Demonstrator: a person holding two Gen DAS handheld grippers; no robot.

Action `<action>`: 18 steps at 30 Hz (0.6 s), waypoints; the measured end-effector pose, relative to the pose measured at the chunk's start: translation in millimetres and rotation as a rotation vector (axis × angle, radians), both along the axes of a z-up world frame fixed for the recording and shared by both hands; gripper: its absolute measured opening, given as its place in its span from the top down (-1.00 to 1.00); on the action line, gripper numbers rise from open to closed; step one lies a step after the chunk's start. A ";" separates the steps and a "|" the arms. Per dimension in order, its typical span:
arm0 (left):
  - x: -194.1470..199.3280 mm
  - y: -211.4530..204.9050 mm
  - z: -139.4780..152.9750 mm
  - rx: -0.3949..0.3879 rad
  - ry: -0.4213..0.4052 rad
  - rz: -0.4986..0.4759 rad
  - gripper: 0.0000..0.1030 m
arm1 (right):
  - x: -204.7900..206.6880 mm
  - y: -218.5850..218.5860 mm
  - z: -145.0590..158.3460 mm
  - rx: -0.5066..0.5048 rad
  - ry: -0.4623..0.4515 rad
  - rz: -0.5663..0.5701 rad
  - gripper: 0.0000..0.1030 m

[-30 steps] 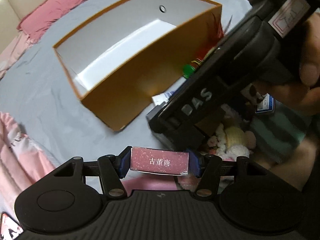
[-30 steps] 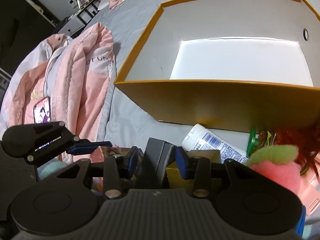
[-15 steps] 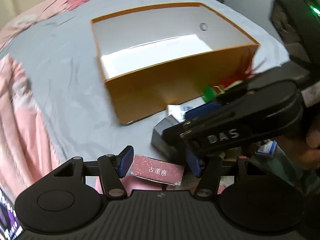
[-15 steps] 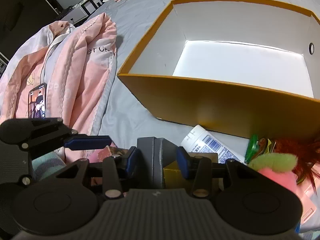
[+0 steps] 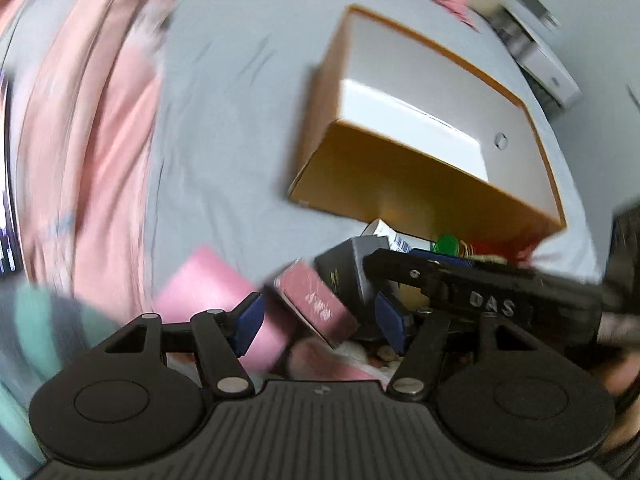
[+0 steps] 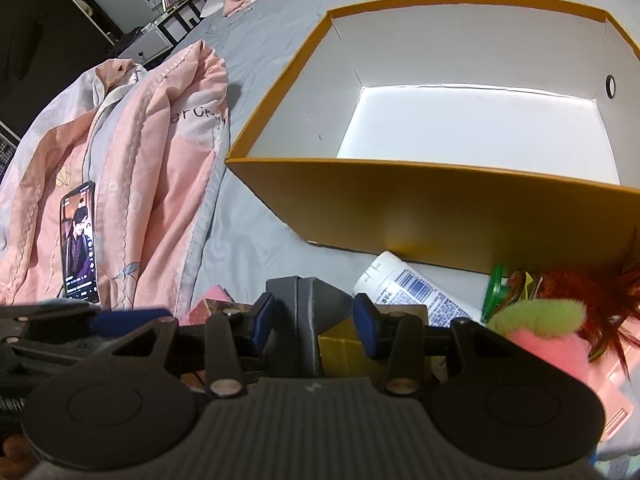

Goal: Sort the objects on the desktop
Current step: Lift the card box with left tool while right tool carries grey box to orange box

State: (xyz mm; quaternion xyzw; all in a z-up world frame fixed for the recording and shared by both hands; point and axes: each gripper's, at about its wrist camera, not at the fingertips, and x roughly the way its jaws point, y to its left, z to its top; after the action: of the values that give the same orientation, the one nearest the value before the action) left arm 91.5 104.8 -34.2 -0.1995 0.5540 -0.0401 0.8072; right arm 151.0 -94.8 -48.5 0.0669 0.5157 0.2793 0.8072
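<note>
My left gripper (image 5: pixel 320 324) has its jaws opening. A dark pink box with white lettering (image 5: pixel 316 304) lies tilted between its blue pads, with a gap on each side. The view is blurred. My right gripper (image 6: pixel 315 326) is shut on a dark grey box (image 6: pixel 316 308), both pads against its sides. That grey box (image 5: pixel 348 264) and one right finger (image 5: pixel 460 288) show in the left wrist view, just right of the pink box. An orange box with a white, bare inside (image 6: pixel 440 208) stands open on the grey sheet beyond both grippers; its orange wall (image 5: pixel 420 184) faces the left gripper too.
A white bottle (image 6: pixel 404 288), a green cap (image 6: pixel 496 288), red feathers (image 6: pixel 592 292), a pink and green plush (image 6: pixel 536 332) and a yellow box (image 6: pixel 340 344) crowd the orange box's near wall. A pink quilt (image 6: pixel 152 160) with a phone (image 6: pixel 78 240) lies left.
The left gripper has rolled and swung across the bed. The pink box, earlier clamped square between its pads, now sits tilted and loose between wider pads. The right gripper stays on the grey box.
</note>
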 end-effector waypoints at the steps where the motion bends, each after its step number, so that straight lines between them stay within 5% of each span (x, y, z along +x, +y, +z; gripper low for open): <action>1: 0.7 3.6 -2.5 -0.021 0.009 0.034 -0.40 | -0.4 -1.4 0.8 0.004 0.001 -0.005 0.11; 5: 10.9 4.2 -7.6 -0.045 0.038 0.083 -0.37 | -0.9 -9.0 4.5 0.035 0.011 -0.020 0.10; 11: 19.6 1.7 -21.3 -0.047 0.091 0.099 0.18 | -10.0 -9.8 11.3 0.023 -0.032 0.034 0.17; 18: 19.5 6.2 -16.9 -0.014 0.065 0.054 0.22 | -24.3 17.1 14.9 -0.073 -0.116 0.159 0.16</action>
State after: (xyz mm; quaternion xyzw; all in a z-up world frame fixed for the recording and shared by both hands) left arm 111.0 110.9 -51.1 -0.2214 0.5739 -0.0159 0.7883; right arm 126.7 -77.7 -33.6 -0.0198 0.4817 0.3269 0.8128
